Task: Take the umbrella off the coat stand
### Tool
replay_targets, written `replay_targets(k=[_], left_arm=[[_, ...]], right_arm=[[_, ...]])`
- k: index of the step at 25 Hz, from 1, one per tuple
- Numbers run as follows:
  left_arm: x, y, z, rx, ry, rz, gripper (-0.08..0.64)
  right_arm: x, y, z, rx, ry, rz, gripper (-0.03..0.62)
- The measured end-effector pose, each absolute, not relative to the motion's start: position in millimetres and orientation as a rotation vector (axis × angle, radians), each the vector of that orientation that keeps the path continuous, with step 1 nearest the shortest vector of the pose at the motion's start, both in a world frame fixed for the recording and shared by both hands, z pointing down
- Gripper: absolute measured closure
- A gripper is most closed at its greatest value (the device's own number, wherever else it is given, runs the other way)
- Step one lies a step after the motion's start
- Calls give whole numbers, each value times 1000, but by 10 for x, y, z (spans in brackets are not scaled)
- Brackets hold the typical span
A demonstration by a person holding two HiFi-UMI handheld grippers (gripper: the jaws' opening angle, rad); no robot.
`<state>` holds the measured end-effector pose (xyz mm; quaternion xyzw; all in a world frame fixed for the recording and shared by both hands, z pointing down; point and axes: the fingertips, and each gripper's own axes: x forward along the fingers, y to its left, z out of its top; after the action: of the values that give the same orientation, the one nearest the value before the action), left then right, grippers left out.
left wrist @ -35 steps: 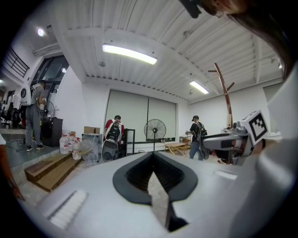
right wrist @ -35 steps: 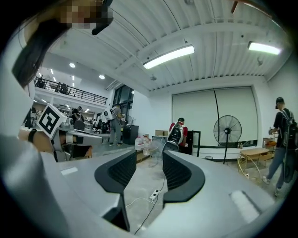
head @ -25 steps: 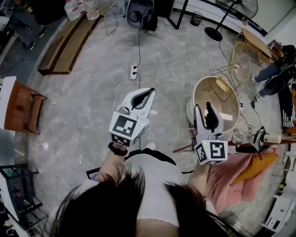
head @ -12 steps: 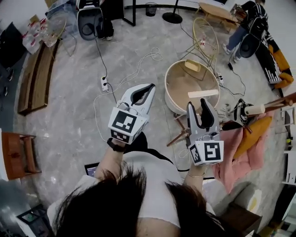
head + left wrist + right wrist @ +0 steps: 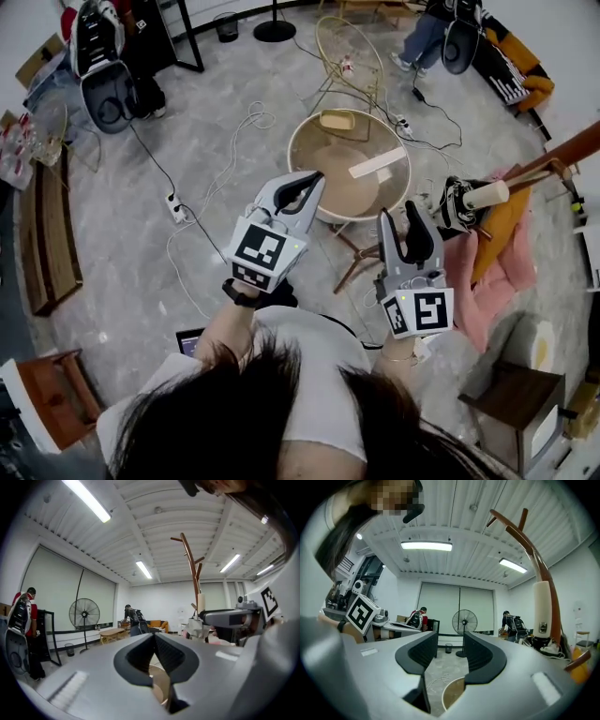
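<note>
Cream-coloured and smooth, the handle of the umbrella (image 5: 473,198) is a short thick tube. In the right gripper view it carries a small grey button-like part on its side. Below the handle the folded canopy is dark with some white parts, bunched together. The umbrella (image 5: 542,606) hangs with its handle upward against the curved brown trunk of the coat stand (image 5: 533,557).

The right gripper (image 5: 400,221) has its jaws parted to a middle width, and nothing stands between them (image 5: 450,641). Through the gap only the floor and the rim of a round wooden tub (image 5: 349,169) are seen. The umbrella is to the right of these jaws and a little beyond their tips, near but apart from them.

The left gripper (image 5: 314,180) has its jaws closed tip against tip, with nothing in them (image 5: 153,637). From these jaws the umbrella (image 5: 201,604) is well apart to the right, past the right gripper.

By count there are one umbrella, one coat stand, two grippers, one tub and one standing fan (image 5: 464,620). One pink cloth (image 5: 497,272) and one orange-yellow cloth (image 5: 503,217) show beside the stand, right of the right jaws. Two other persons (image 5: 419,616) are seen far beyond the right jaws, one on each side of the fan.
</note>
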<state>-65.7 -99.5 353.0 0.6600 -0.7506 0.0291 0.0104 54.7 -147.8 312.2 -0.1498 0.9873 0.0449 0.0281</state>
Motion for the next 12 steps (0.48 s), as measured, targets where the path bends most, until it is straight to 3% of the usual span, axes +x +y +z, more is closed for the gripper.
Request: replay_targets(k=[12], left_arm=[[-765,-2236,3494,2498,-1904,102,502]], right_arm=[[334,-2173,3115,-975,2950,163,439]])
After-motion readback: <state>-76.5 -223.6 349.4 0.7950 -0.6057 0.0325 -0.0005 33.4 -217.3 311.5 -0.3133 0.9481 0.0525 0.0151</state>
